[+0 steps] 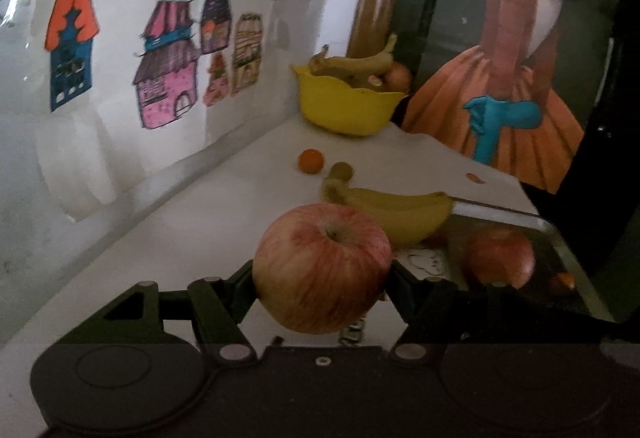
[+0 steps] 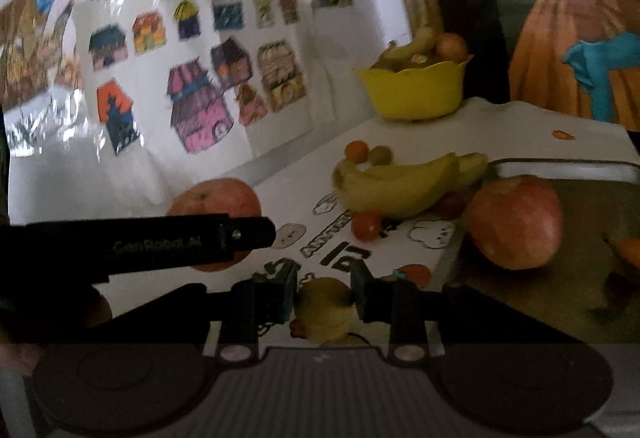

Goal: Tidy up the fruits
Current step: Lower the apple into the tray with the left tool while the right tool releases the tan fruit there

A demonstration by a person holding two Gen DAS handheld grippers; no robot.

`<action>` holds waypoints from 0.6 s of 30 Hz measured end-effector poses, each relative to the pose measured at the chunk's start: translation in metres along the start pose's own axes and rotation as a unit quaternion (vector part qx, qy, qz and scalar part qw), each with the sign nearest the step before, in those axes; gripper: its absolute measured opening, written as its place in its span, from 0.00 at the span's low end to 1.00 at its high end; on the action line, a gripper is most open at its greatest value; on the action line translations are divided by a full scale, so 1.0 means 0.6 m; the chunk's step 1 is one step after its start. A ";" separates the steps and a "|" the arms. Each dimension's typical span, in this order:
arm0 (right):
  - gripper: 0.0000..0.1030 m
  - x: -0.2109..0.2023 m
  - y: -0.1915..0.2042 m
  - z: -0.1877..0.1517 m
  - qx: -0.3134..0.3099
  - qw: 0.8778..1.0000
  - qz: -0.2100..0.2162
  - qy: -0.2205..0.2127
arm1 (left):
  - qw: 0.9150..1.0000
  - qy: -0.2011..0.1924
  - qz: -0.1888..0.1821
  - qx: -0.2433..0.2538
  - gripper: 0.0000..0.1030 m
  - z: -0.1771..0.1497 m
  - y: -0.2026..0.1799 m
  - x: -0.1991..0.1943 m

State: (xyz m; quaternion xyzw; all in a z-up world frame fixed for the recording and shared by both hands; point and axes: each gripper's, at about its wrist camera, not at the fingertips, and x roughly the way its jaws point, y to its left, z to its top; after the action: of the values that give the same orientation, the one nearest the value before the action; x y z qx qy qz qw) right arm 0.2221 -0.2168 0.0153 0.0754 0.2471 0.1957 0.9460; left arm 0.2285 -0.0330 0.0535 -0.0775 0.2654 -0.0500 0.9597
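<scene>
Left gripper [image 1: 322, 280] clamps apple [image 1: 322, 268]; right gripper [image 2: 324, 304] grips small yellow fruit [image 2: 324, 308]; yellow bowl [image 1: 346, 106] ahead, far end of counter [image 1: 224, 206]

Dim, soft light; glare on wall plastic [image 2: 28, 126]; fisheye-bent edges, dark corners, slight blur.

A home: children's drawings [image 1: 168, 66] taped on the wall.
</scene>
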 end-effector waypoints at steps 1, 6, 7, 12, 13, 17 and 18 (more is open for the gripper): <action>0.32 -0.006 -0.008 0.000 0.011 1.000 0.000 -0.006 | 1.000 -0.001 -0.001 0.001 0.67 0.000 -0.004 -0.002; 0.31 -0.044 -0.054 0.007 0.067 0.997 0.004 -0.042 | 1.000 -0.006 -0.015 0.011 0.67 0.001 -0.027 -0.011; 0.29 -0.054 -0.061 0.010 0.072 0.996 0.003 -0.051 | 1.000 -0.007 -0.018 0.014 0.67 0.001 -0.032 -0.011; 0.25 -0.091 -0.100 0.020 0.069 0.995 -0.033 -0.068 | 0.999 -0.004 -0.041 0.016 0.67 0.000 -0.063 0.001; 0.25 -0.094 -0.110 0.019 0.073 0.994 -0.042 -0.067 | 0.999 -0.002 -0.048 0.017 0.67 -0.003 -0.072 0.005; 0.25 -0.112 -0.143 0.007 0.091 0.992 -0.059 -0.065 | 0.997 0.009 -0.075 0.025 0.67 -0.018 -0.103 0.019; 0.26 -0.117 -0.147 0.004 0.092 0.992 -0.063 -0.067 | 0.996 0.012 -0.082 0.029 0.67 -0.023 -0.113 0.022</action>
State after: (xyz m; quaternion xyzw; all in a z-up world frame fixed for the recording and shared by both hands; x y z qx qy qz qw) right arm 0.1962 -0.3257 0.0270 0.1596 0.2043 0.1071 0.9598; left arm 0.2288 -0.1030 0.0469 -0.0702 0.2685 -0.1374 0.9508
